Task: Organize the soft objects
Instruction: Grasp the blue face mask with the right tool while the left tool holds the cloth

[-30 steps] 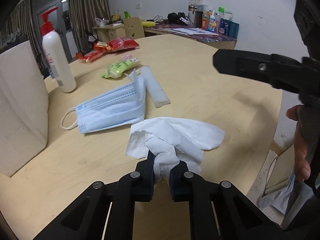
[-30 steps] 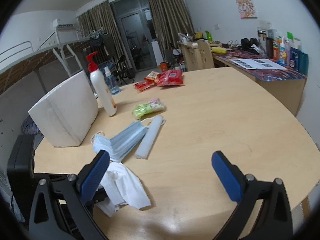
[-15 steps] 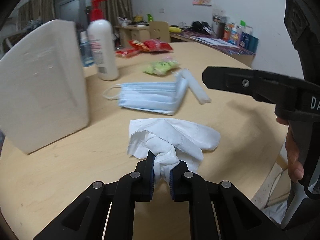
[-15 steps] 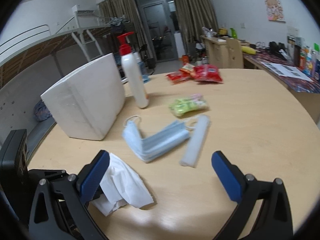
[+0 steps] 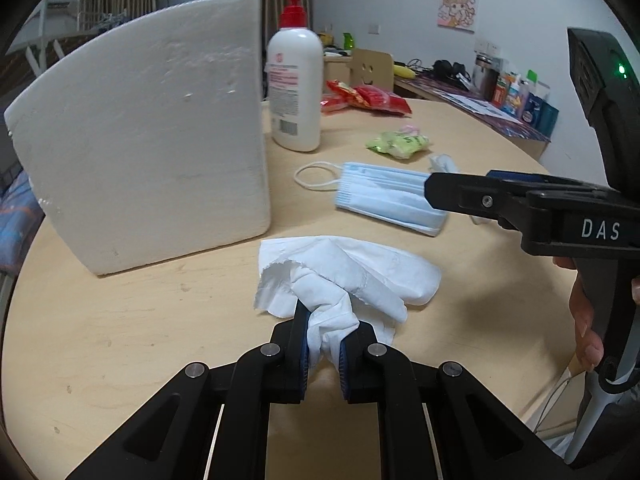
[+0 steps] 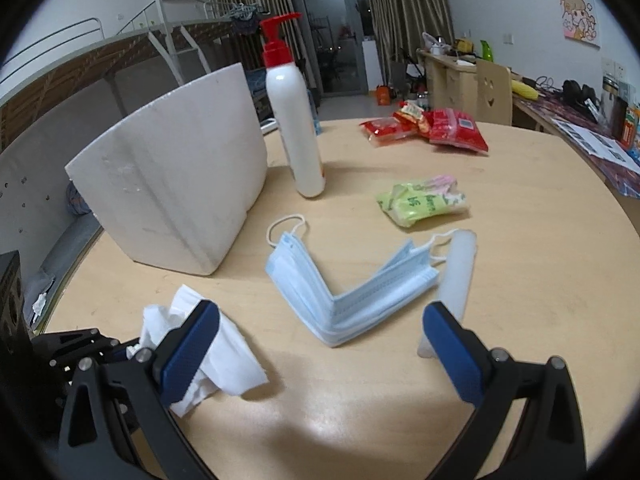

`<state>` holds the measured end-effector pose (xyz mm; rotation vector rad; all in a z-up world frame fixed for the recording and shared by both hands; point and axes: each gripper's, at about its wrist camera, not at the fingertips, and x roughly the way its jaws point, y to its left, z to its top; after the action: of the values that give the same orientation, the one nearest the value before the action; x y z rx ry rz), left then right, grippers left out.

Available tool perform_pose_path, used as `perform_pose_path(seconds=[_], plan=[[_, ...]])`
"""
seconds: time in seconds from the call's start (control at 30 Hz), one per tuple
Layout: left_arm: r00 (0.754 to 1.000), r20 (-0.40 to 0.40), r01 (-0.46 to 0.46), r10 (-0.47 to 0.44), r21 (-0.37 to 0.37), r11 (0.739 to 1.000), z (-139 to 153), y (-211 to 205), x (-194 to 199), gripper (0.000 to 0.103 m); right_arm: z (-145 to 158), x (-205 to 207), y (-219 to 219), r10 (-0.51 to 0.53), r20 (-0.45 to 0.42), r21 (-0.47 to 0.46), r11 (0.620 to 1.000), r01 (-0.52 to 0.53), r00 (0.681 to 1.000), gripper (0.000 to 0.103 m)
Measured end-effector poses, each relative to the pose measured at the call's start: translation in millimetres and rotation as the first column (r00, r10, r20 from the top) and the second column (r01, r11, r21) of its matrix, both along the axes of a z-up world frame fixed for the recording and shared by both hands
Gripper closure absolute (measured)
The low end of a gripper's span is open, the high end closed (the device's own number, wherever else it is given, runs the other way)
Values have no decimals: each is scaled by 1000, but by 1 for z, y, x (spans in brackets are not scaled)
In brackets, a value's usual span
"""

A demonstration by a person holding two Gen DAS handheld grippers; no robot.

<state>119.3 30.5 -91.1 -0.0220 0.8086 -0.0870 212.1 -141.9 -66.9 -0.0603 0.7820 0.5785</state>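
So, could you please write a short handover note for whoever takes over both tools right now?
Left tool: shut on the crumpled white tissue, which trails onto the table just in front of the white foam box.
Right tool: open, holding nothing, hovering over the blue face masks.
On the table: masks, a translucent tube beside them, a green packet, red packets, a pump bottle.
Done: tissue gripped only.
Left: place the tissue, then gather the masks and other soft items.
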Motion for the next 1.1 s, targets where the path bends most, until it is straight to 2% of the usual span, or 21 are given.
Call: perform_pose_path(seconds=[0.23, 0.3, 0.43, 0.53, 0.6, 0.63, 0.7, 0.8, 1.1], plan=[[1000, 0, -27, 27, -20, 999, -1, 13, 2, 91, -2, 6, 8, -2, -21, -35, 999, 1, 1000, 1], [1000, 1, -30, 30, -26, 999, -1, 15, 1, 91, -4, 7, 9, -5, -31, -48, 999, 3, 1000, 10], [999, 2, -34, 34, -34, 999, -2, 17, 0, 91, -8, 11, 8, -18, -55, -63, 998, 15, 998, 21], [999, 6, -34, 35, -40, 999, -1, 19, 0, 91, -12, 13, 8, -21, -71, -75, 997, 16, 997, 34], [999, 9, -35, 35, -44, 998, -1, 19, -1, 91, -14, 14, 8, -28, -83, -84, 996, 21, 996, 54], [999, 9, -34, 34, -46, 998, -1, 19, -1, 91, -16, 15, 8, -30, -88, -89, 996, 22, 996, 60], [999, 6, -34, 34, -50, 998, -1, 19, -1, 91, -18, 15, 6, -30, -96, -82, 996, 22, 995, 78], [999, 7, -33, 34, -54, 998, -1, 20, -2, 91, -17, 14, 3, -42, -80, -73, 997, 36, 996, 89], [999, 34, -36, 38, -61, 998, 7, 22, -7, 91, 9, 4, -14, -44, -28, 1, 999, 45, 999, 91]])
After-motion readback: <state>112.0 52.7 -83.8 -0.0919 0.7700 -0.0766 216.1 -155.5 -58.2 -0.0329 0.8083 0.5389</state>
